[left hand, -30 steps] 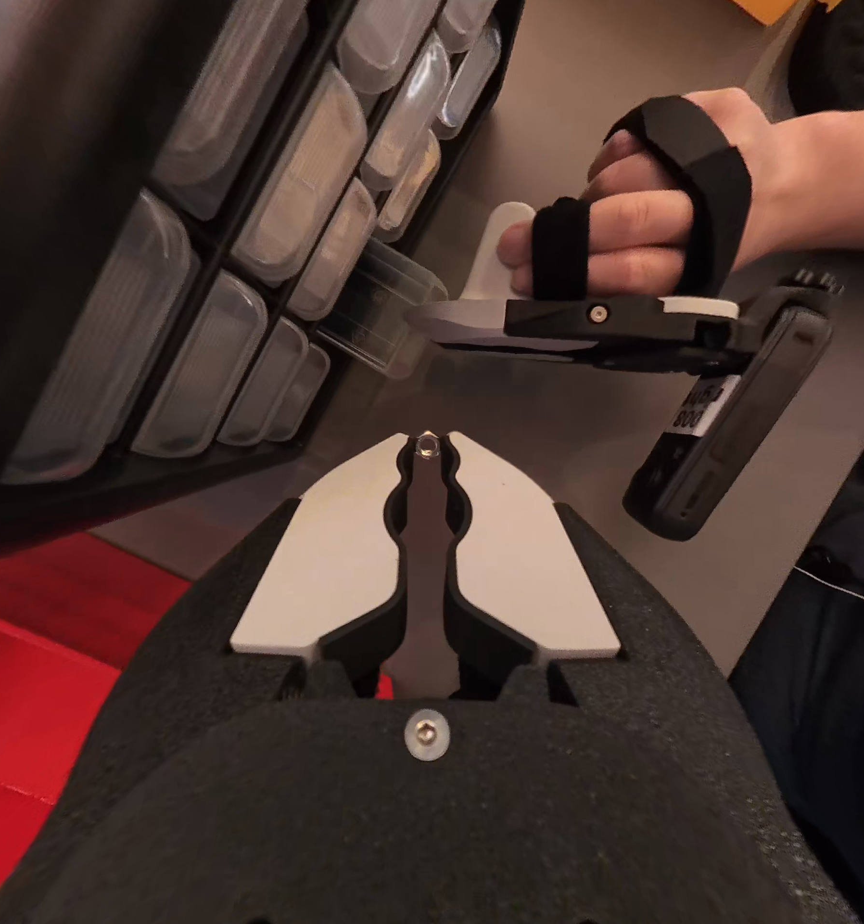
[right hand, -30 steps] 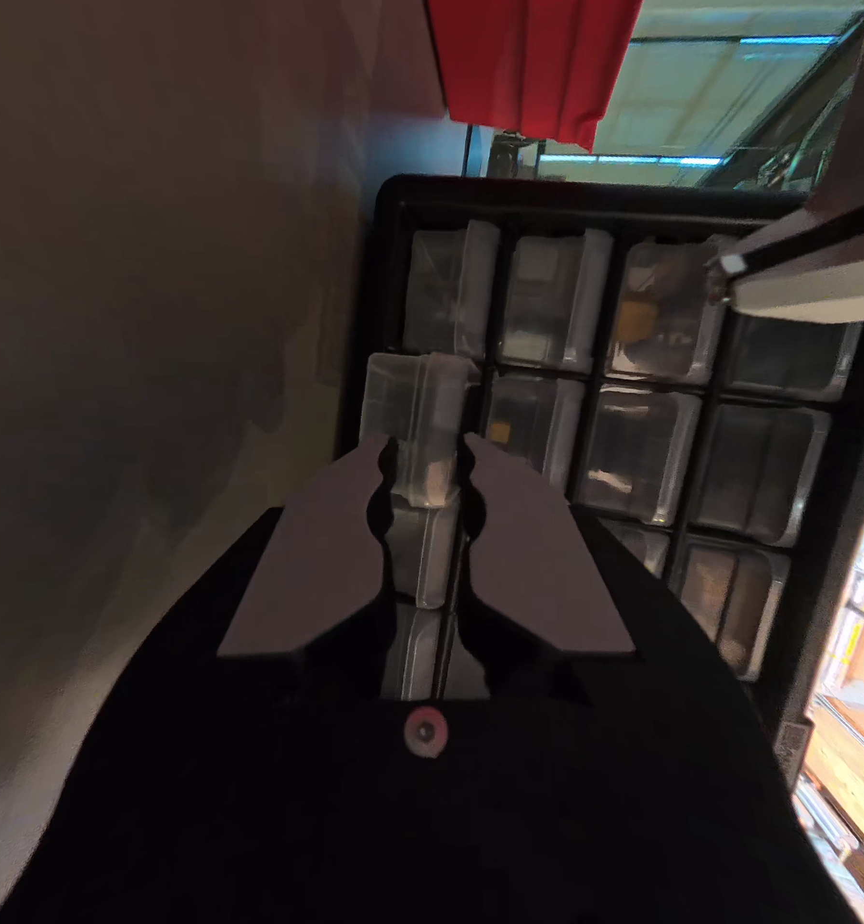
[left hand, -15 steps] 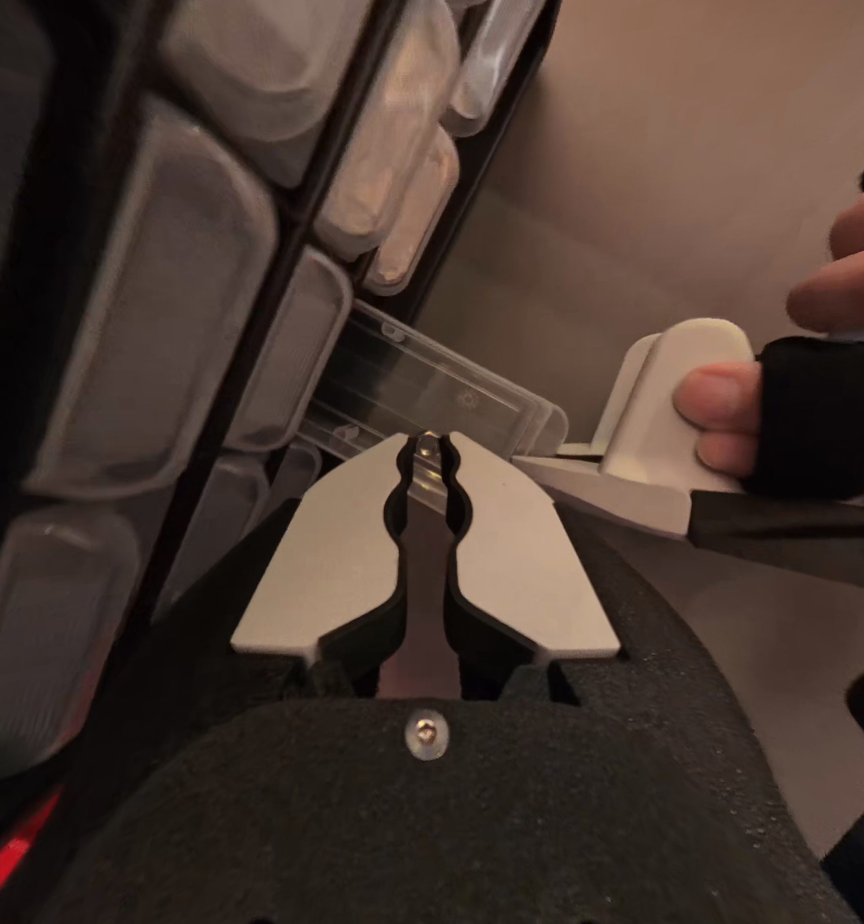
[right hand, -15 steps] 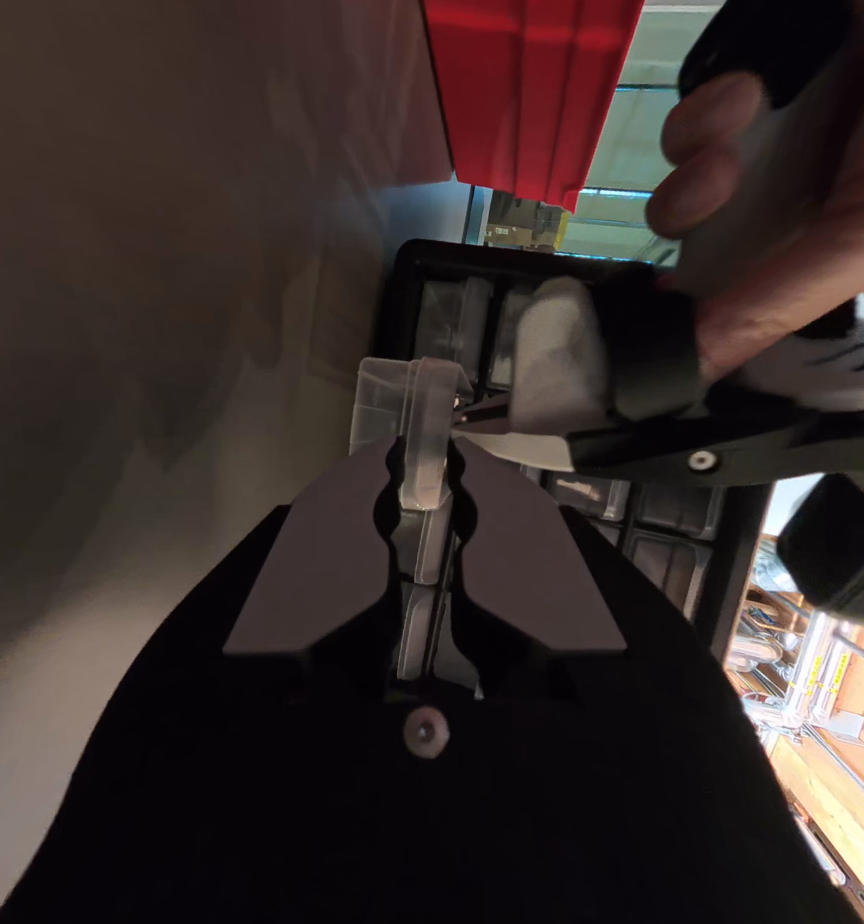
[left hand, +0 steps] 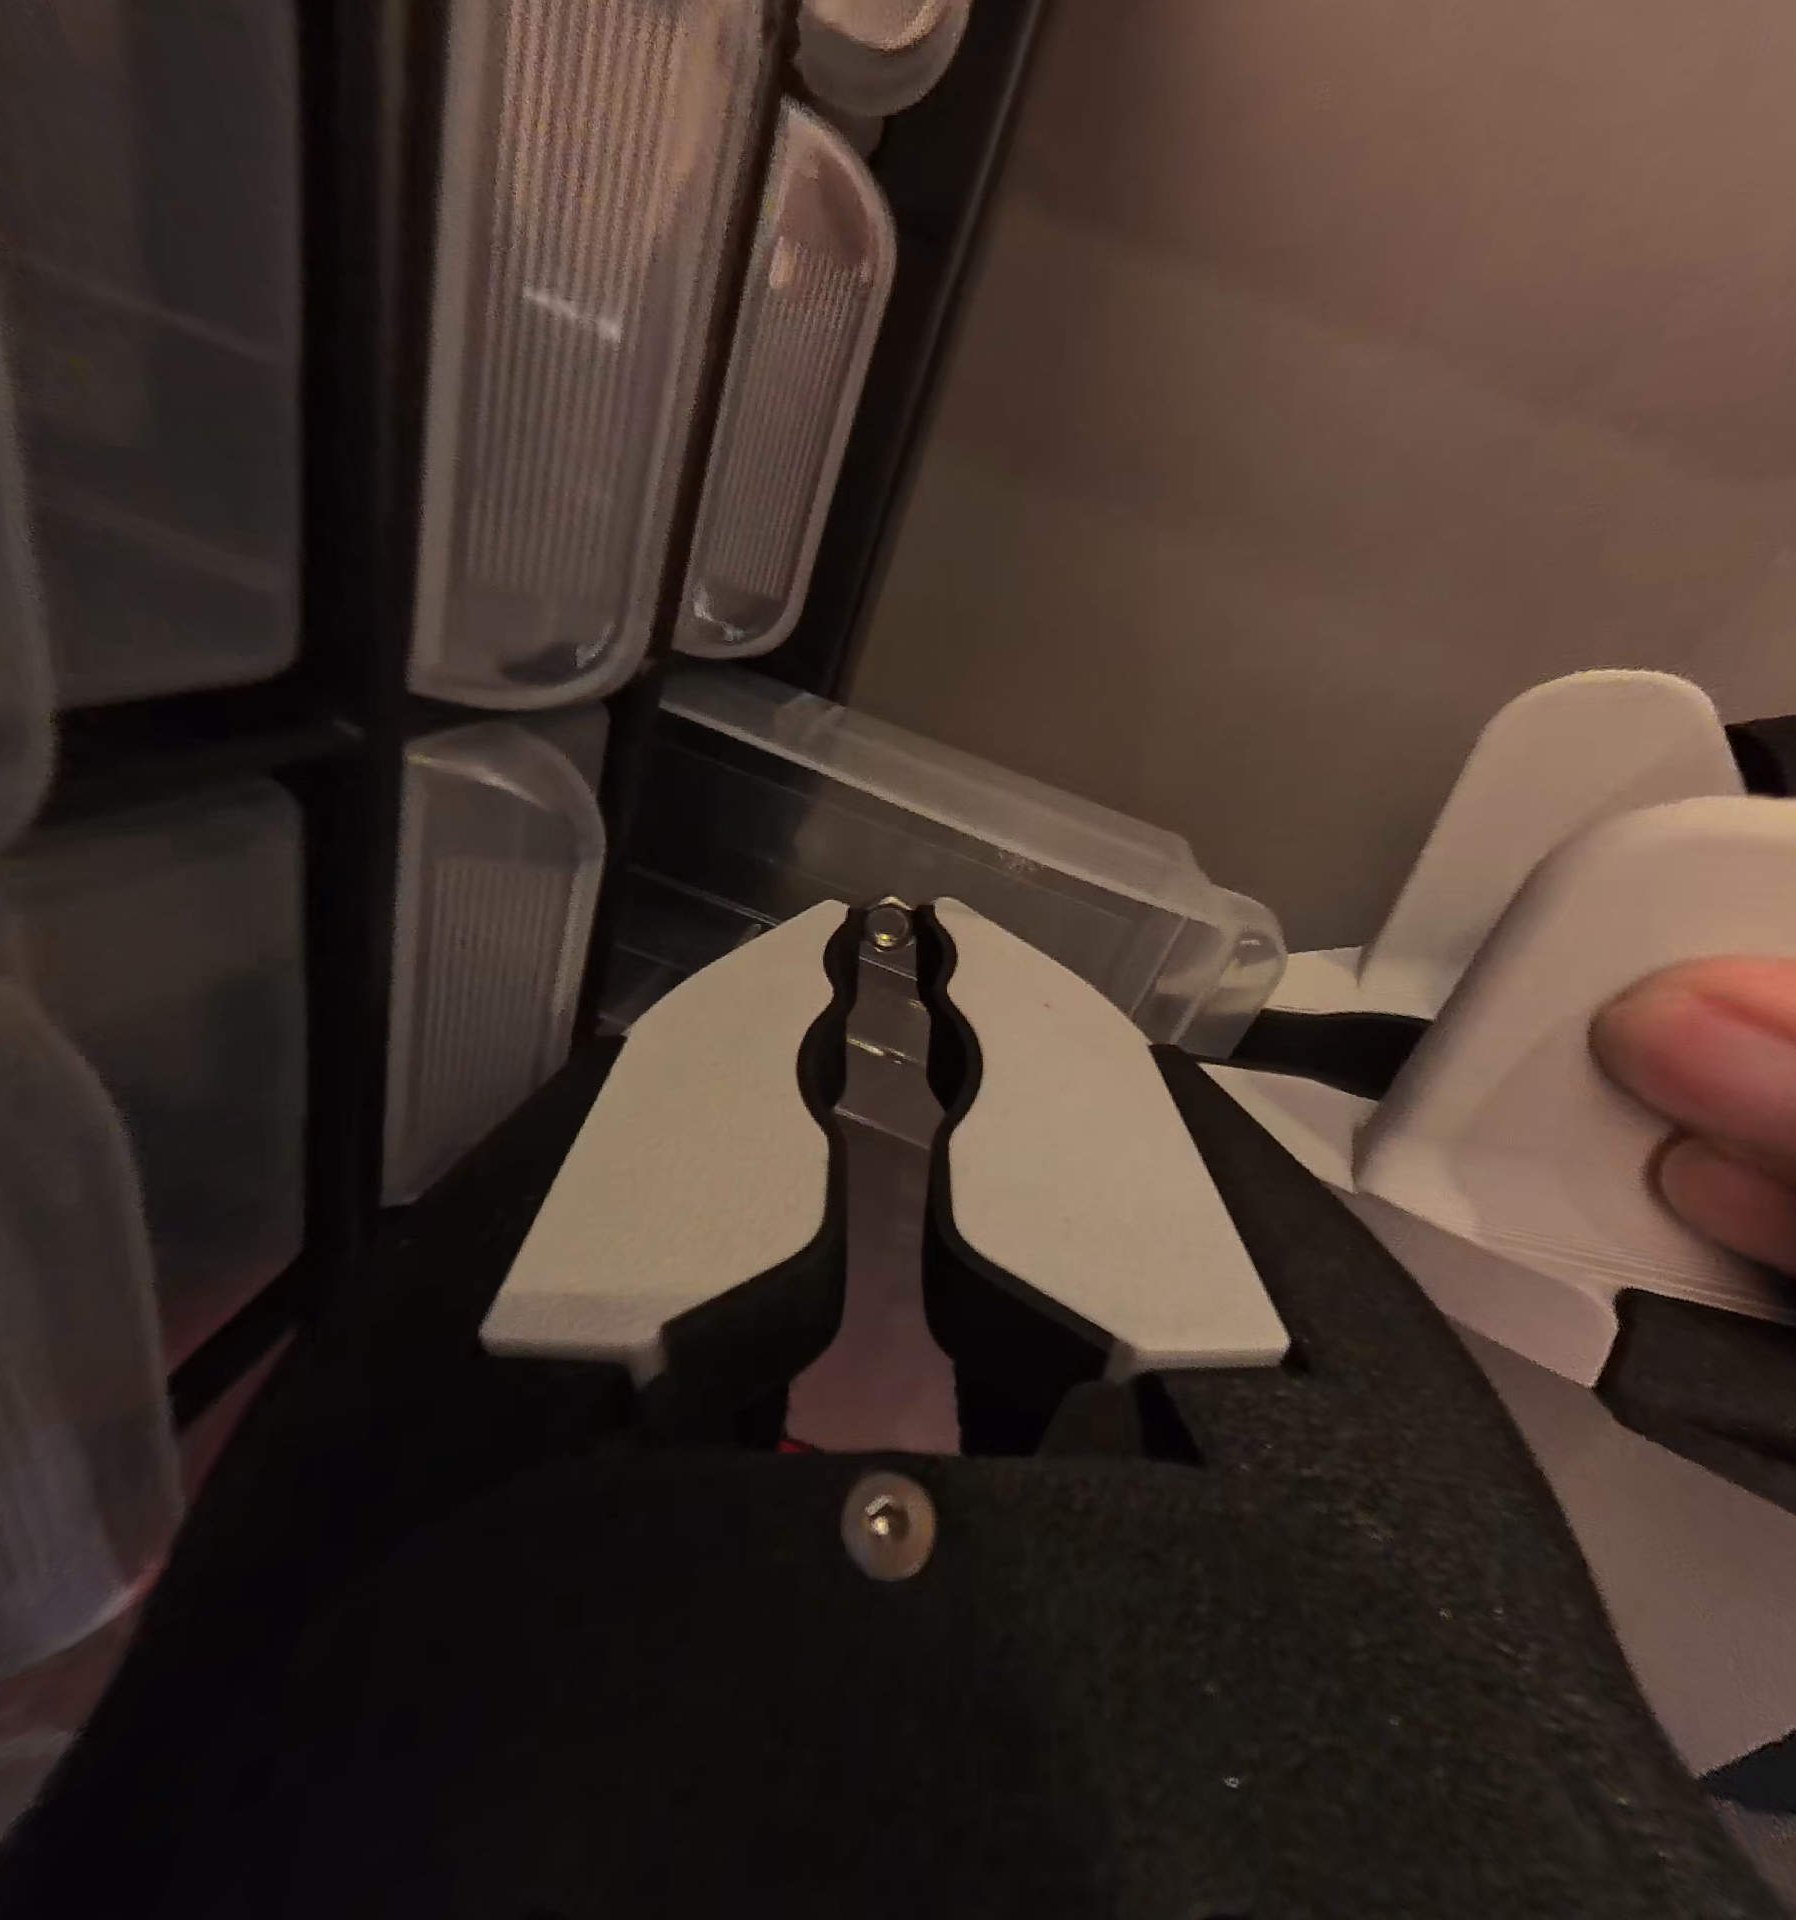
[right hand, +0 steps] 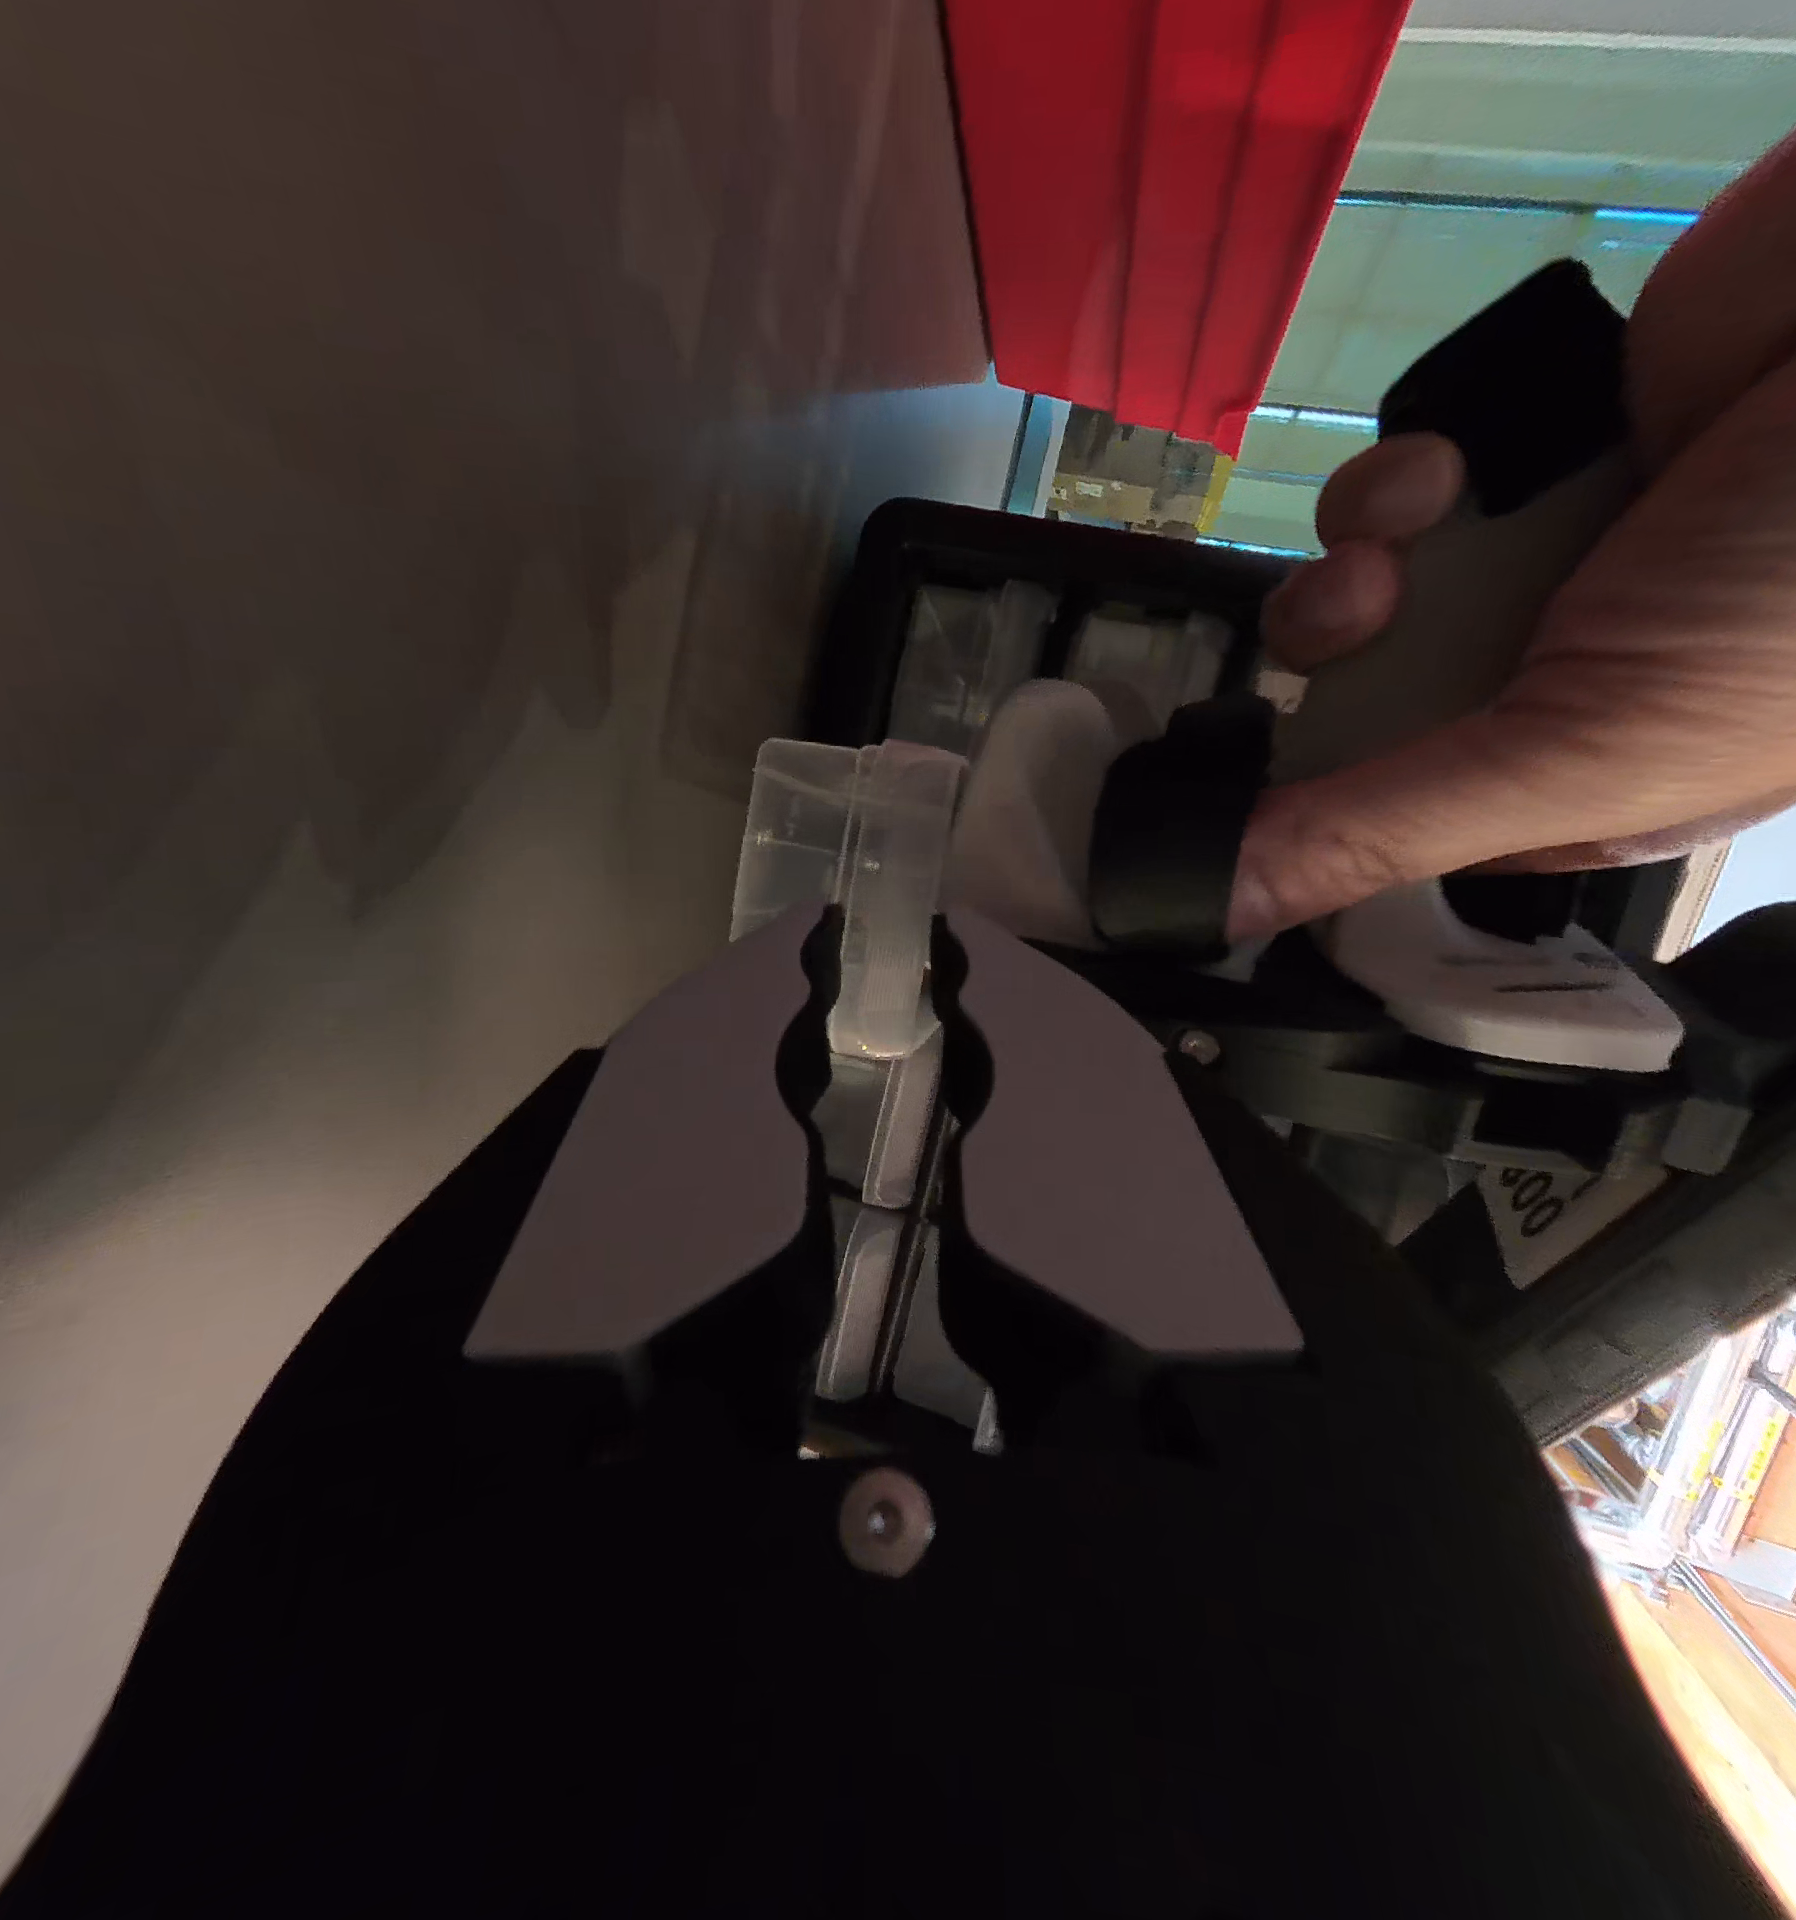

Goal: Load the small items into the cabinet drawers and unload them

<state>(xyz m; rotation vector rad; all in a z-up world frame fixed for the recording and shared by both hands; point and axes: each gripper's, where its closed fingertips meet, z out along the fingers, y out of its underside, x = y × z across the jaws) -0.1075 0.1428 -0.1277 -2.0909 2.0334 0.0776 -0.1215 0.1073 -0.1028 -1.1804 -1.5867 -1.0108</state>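
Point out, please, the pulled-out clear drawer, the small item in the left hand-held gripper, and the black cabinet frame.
pulled-out clear drawer [left hand: 935, 831], left wrist view, on its transparent side wall.
small item [left hand: 886, 925], left wrist view, on its shiny face between the tips of the left hand-held gripper.
black cabinet frame [left hand: 364, 623], left wrist view, on an upright divider.

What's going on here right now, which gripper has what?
A person is working both handheld grippers at a black cabinet of clear plastic drawers. The right gripper is shut on the front tab of one pulled-out drawer, holding it open. The left gripper is shut on a small shiny item at its fingertips, right at the side of that open drawer. The item is not yet in the drawer. The other drawers in view are pushed in.
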